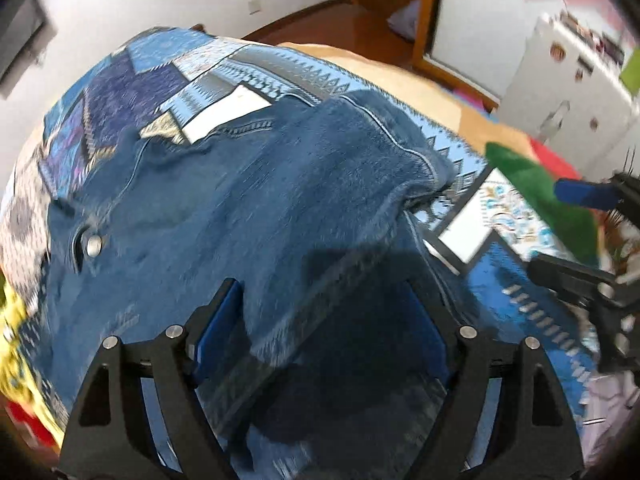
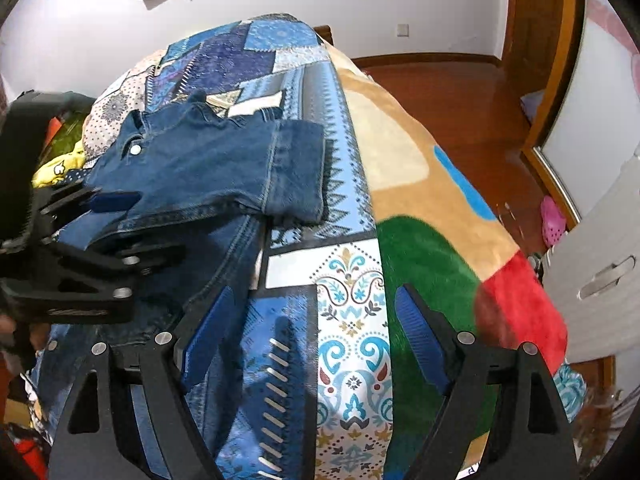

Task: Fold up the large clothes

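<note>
Denim jeans (image 1: 248, 208) are lying folded on the patchwork bedspread (image 2: 352, 320), directly under and ahead of the left gripper (image 1: 320, 320), whose jaws are standing wide and gripping nothing. Beside them, the right gripper (image 2: 316, 328) is hovering wide and empty, jeans lying off its left finger.

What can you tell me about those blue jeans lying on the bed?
The jeans are dark blue denim with paler stitched seams and a silver waist button. They lie folded over on themselves on the blue patterned bedspread, the hemmed leg ends laid back toward the waistband. The cloth looks thick and slightly rumpled. The left gripper hangs open over them, and the right gripper is open beside them; neither holds the denim.
</note>
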Demonstrator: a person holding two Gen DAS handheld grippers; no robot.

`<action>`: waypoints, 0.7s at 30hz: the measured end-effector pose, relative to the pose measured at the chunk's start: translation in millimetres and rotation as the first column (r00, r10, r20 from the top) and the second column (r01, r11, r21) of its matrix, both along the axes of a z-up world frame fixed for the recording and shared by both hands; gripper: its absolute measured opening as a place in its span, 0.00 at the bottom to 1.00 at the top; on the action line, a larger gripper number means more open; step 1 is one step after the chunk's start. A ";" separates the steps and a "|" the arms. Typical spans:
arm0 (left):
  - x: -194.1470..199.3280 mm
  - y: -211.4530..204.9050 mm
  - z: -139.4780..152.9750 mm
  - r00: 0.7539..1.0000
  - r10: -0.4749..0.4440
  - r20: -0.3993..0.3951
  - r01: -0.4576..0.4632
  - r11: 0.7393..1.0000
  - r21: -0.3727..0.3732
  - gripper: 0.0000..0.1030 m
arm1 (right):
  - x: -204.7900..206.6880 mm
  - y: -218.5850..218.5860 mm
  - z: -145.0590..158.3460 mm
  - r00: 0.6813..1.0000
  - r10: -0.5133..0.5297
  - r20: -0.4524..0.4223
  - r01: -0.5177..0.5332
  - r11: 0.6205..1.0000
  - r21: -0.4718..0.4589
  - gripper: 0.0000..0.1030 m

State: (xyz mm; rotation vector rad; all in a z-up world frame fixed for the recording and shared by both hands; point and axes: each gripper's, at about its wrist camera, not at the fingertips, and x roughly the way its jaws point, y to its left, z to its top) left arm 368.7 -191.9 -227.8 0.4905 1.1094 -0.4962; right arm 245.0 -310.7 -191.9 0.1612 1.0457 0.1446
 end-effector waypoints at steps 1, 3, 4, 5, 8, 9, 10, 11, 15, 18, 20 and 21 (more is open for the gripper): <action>1.8 -4.0 -3.2 1.000 -0.014 0.010 0.014 1.000 0.012 0.72 | -0.1 -1.1 -1.6 1.000 0.000 -0.005 0.000 1.000 0.003 0.78; 4.1 -8.6 -7.8 0.999 -0.033 0.019 0.033 0.999 0.021 0.61 | 1.9 0.2 -5.2 1.000 0.001 -0.014 -0.001 1.000 0.007 0.78; 6.1 -7.5 -7.2 0.999 -0.032 0.015 0.032 0.999 0.003 0.54 | 1.5 -0.9 -6.6 1.000 0.002 -0.017 -0.002 1.000 0.007 0.78; 7.8 -4.8 -5.2 1.000 -0.022 0.013 0.022 1.000 -0.021 0.47 | 3.6 1.6 -7.5 1.000 0.006 -0.021 -0.006 1.000 0.006 0.78; 15.6 10.0 5.6 1.000 0.015 -0.007 -0.016 0.993 -0.118 0.26 | 7.3 7.2 -9.4 1.000 0.005 -0.021 -0.005 1.000 -0.001 0.78; 17.8 16.1 9.6 1.000 0.029 -0.011 -0.031 0.989 -0.145 0.24 | 8.5 10.4 -9.7 1.000 0.015 -0.019 -0.015 1.000 -0.002 0.78; 20.1 24.2 14.9 0.999 0.046 -0.017 -0.049 0.983 -0.178 0.22 | 10.2 13.9 -10.5 0.999 0.028 -0.015 -0.028 1.000 0.002 0.78; 22.5 29.5 19.5 0.998 0.058 -0.021 -0.061 0.978 -0.200 0.17 | 11.7 16.9 -12.0 0.999 0.035 -0.012 -0.035 0.999 0.005 0.78; 27.2 58.2 45.5 0.993 0.121 0.018 -0.111 0.958 -0.265 0.16 | 18.3 32.4 -22.7 0.997 0.057 -0.042 -0.057 0.998 0.000 0.78; 24.6 89.4 68.6 0.982 0.181 0.052 -0.155 0.935 -0.318 0.15 | 19.6 40.7 -30.7 0.996 0.061 -0.063 -0.063 0.998 -0.031 0.79; 22.2 114.2 82.3 0.972 0.220 0.080 -0.180 0.920 -0.347 0.14 | 20.6 42.5 -30.7 0.996 0.055 -0.064 -0.057 0.998 -0.040 0.81; 18.5 130.0 89.6 0.963 0.249 0.099 -0.199 0.912 -0.359 0.14 | 20.5 42.7 -31.1 0.996 0.052 -0.066 -0.055 0.998 -0.044 0.81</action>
